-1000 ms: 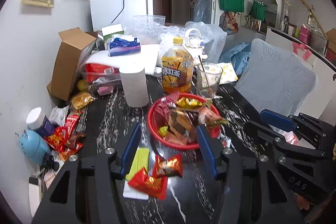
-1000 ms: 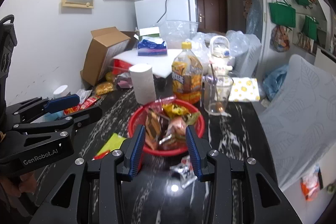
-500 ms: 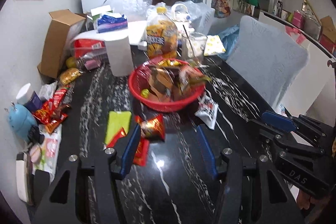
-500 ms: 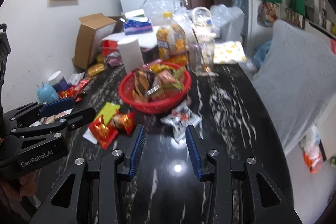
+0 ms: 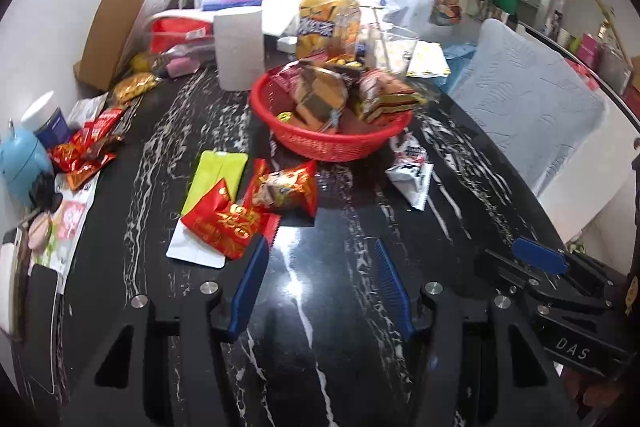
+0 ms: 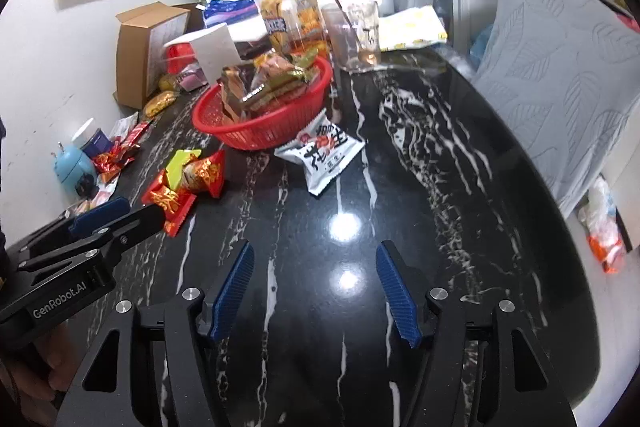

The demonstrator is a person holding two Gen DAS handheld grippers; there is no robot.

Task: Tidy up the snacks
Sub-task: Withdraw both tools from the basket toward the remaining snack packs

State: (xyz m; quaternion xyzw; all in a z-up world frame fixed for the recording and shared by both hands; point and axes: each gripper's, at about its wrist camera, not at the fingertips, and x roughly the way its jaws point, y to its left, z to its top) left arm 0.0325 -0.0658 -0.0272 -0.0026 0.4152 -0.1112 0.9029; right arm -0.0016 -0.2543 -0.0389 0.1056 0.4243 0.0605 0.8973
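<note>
Right wrist view: red plastic mesh basket [image 6: 262,111] already heaped w/ snack packs. Left out on black marbled worktop [image 6: 400,187]: white printed pouch [image 6: 322,153] at basket's 5 o'clock, red foil packs [image 6: 192,179] at 8. Right claw [image 6: 314,291] opening, empty; left claw [image 5: 320,287] partly open, empty.

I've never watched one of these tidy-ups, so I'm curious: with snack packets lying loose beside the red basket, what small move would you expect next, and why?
Probably the right gripper eases forward over the white snack packet. Its jaws are opening with nothing between them, and that packet lies on the black table straight ahead of it, just outside the red basket that already holds snacks.
</note>
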